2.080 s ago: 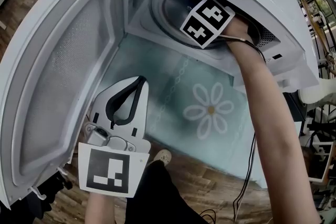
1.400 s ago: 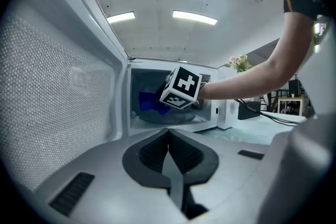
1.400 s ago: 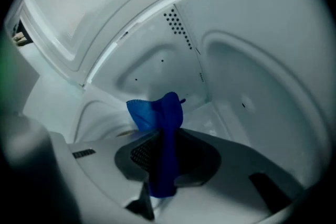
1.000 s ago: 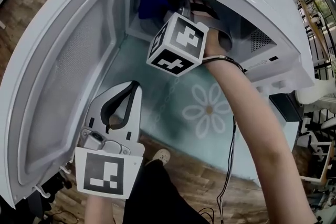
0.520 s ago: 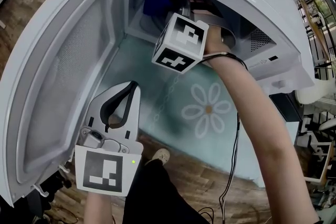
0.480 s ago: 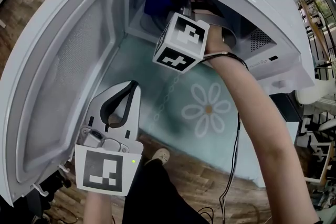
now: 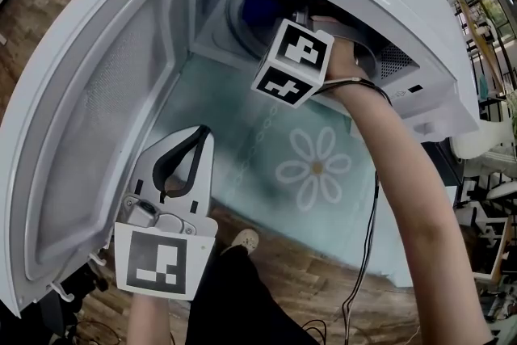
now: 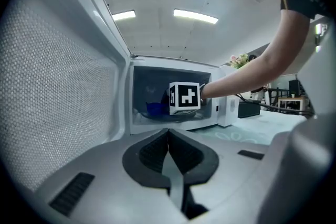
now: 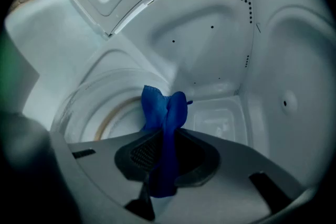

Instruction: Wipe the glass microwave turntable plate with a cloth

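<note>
So the right gripper (image 9: 167, 136) was clamped tight on the blue cloth (image 9: 164, 107), which poked up crumpled past the jaws. The clear, round glass turntable plate (image 9: 113, 97) sat just beyond it.

The cloth (image 9: 165, 113) between the right gripper's (image 9: 167, 134) dark grey ribbed pads (image 9: 144, 152) is deep blue; beyond its tips the turntable plate (image 9: 84, 113) is clear glass over a tan ring; the microwave (image 9: 210, 34) cavity around it is plain white with a few small dark dots; the marker cube (image 7: 295, 62) behind its jaws bears black-and-white squares; the left gripper (image 7: 202, 137) is pale grey, black-lined at the jaws; left of it the door (image 7: 97, 93) is white with a fine dotted mesh; right of it the mat (image 7: 242, 117) is pale teal with a white, yellow-centred daisy; under it the floor (image 7: 323, 287) is brown wood.
</note>
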